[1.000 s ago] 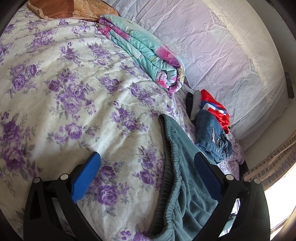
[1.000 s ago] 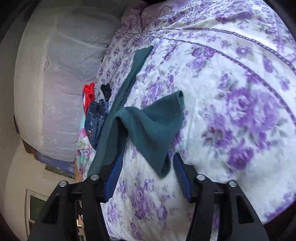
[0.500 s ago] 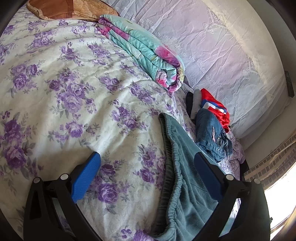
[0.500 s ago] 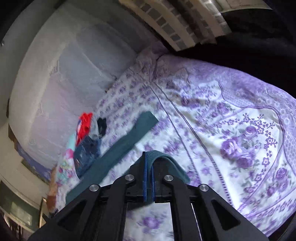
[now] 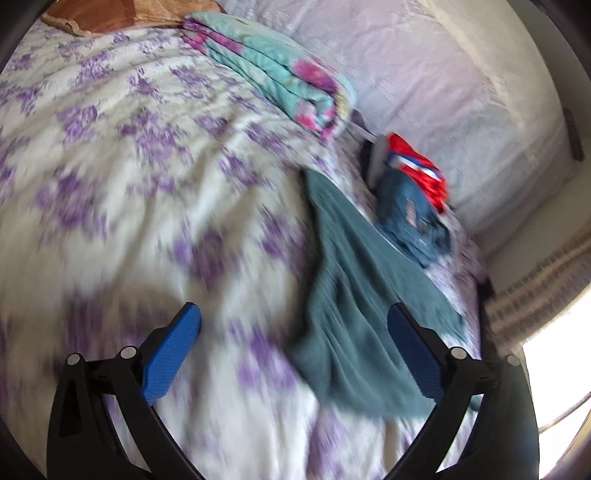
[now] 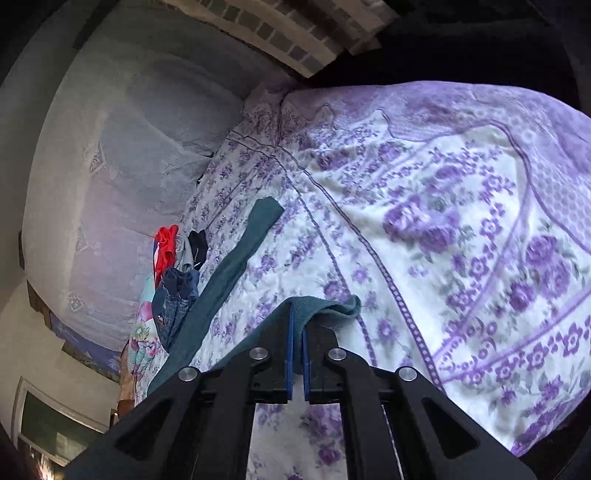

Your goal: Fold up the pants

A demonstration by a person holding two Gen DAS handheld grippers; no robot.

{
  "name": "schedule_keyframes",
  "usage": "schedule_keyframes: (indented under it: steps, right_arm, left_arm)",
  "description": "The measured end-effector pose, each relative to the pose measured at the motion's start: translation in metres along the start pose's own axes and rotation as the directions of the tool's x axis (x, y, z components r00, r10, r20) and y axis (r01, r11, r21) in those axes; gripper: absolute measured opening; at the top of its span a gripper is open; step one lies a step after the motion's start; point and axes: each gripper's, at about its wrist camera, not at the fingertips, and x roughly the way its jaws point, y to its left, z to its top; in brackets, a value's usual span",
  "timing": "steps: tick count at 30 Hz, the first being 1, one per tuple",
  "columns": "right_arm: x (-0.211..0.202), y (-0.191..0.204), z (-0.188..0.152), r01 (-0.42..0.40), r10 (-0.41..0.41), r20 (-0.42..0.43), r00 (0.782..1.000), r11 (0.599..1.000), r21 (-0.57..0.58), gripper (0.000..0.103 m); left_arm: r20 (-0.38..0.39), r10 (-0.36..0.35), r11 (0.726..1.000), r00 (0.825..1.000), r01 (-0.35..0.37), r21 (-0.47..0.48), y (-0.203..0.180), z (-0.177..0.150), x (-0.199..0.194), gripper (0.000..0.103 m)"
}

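Note:
Dark green pants [image 5: 351,295] lie on a purple-flowered bedspread [image 5: 129,166], their waistband end bunched between the blue pads of my left gripper [image 5: 293,332]. That gripper stands open and touches nothing. In the right wrist view my right gripper [image 6: 297,325] is shut on the end of one green pant leg [image 6: 325,306], lifted off the bed. The other leg [image 6: 236,262] stretches flat toward the far side of the bed.
Folded jeans [image 5: 410,218], a red garment [image 5: 421,170] and a dark item [image 6: 197,243] are piled beside the pants near the padded wall [image 5: 443,74]. A folded teal floral blanket [image 5: 280,70] and a brown pillow [image 5: 110,13] lie further off.
The right gripper closed on the pant leg end and lifted it off the bed. The left gripper pulled back, so the pants now sit further from it and look bunched.

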Motion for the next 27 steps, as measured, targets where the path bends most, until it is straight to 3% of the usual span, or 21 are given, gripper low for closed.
schedule_keyframes:
  steps: [2, 6, 8, 10, 12, 14, 17, 18, 19, 20, 21, 23, 25, 27]
  right_arm:
    - [0.007, 0.009, 0.006, -0.01, 0.01, 0.002, 1.0, 1.0, -0.007, 0.005]
    - [0.012, 0.012, 0.005, -0.038, 0.038, -0.003, 0.999, 0.999, 0.012, 0.005]
    - [0.012, 0.012, 0.002, -0.036, 0.036, -0.009, 0.999, 0.999, 0.013, 0.005]
    - [0.009, 0.009, 0.0, -0.032, 0.032, -0.014, 0.999, 0.999, 0.015, 0.005]
    - [0.006, 0.008, 0.003, -0.032, 0.032, -0.014, 0.999, 0.999, 0.021, 0.005]
    - [0.007, 0.011, 0.013, -0.024, 0.024, -0.018, 1.0, 1.0, 0.016, 0.005]
    - [0.024, 0.033, 0.039, -0.029, 0.029, -0.048, 0.998, 0.999, -0.013, 0.005]
    - [0.03, 0.043, 0.047, -0.043, 0.042, -0.055, 0.998, 0.999, -0.019, 0.005]
    - [0.033, 0.051, 0.053, -0.057, 0.055, -0.06, 0.997, 0.998, -0.024, 0.005]
    - [0.036, 0.061, 0.061, -0.069, 0.067, -0.06, 0.996, 0.997, -0.029, 0.005]
    - [0.038, 0.076, 0.07, -0.083, 0.08, -0.053, 0.995, 0.996, -0.043, 0.005]
    - [0.033, 0.097, 0.08, -0.119, 0.116, -0.035, 0.993, 0.99, -0.078, 0.005]
    - [0.022, 0.116, 0.084, -0.157, 0.156, -0.019, 0.988, 0.978, -0.135, 0.005]
    - [0.015, 0.111, 0.078, -0.068, 0.066, -0.02, 0.998, 0.98, -0.185, 0.005]
  left_arm:
    - [-0.032, -0.043, 0.998, 0.999, 0.041, -0.049, 0.004, -0.012, -0.007, 0.099]
    - [-0.07, -0.051, 0.995, 0.996, 0.045, -0.083, -0.004, -0.021, -0.006, 0.099]
    - [-0.141, -0.133, 0.985, 0.981, 0.116, -0.124, -0.013, -0.025, 0.005, 0.099]
    - [-0.2, -0.169, 0.98, 0.965, 0.142, -0.141, -0.022, -0.032, 0.016, 0.098]
    - [-0.228, -0.095, 0.994, 0.969, 0.08, -0.072, -0.037, -0.037, 0.028, 0.099]
    - [-0.205, -0.039, 0.998, 0.978, 0.028, -0.055, -0.04, -0.037, 0.04, 0.099]
    - [-0.13, -0.063, 0.993, 0.989, 0.049, -0.111, -0.041, -0.027, 0.045, 0.098]
    - [-0.11, -0.084, 0.989, 0.99, 0.069, -0.129, -0.04, -0.021, 0.049, 0.095]
    - [-0.104, -0.092, 0.986, 0.99, 0.076, -0.146, -0.039, -0.018, 0.051, 0.067]
    - [-0.114, -0.112, 0.982, 0.987, 0.092, -0.167, -0.037, -0.015, 0.053, 0.049]
    - [-0.158, -0.181, 0.967, 0.971, 0.146, -0.21, -0.033, -0.014, 0.059, 0.032]
    - [-0.199, -0.271, 0.936, 0.942, 0.209, -0.282, -0.027, -0.017, 0.063, 0.029]
    - [-0.206, -0.266, 0.933, 0.942, 0.198, -0.3, -0.021, -0.022, 0.059, 0.026]
    - [-0.193, -0.259, 0.936, 0.946, 0.197, -0.29, -0.017, -0.025, 0.051, 0.027]
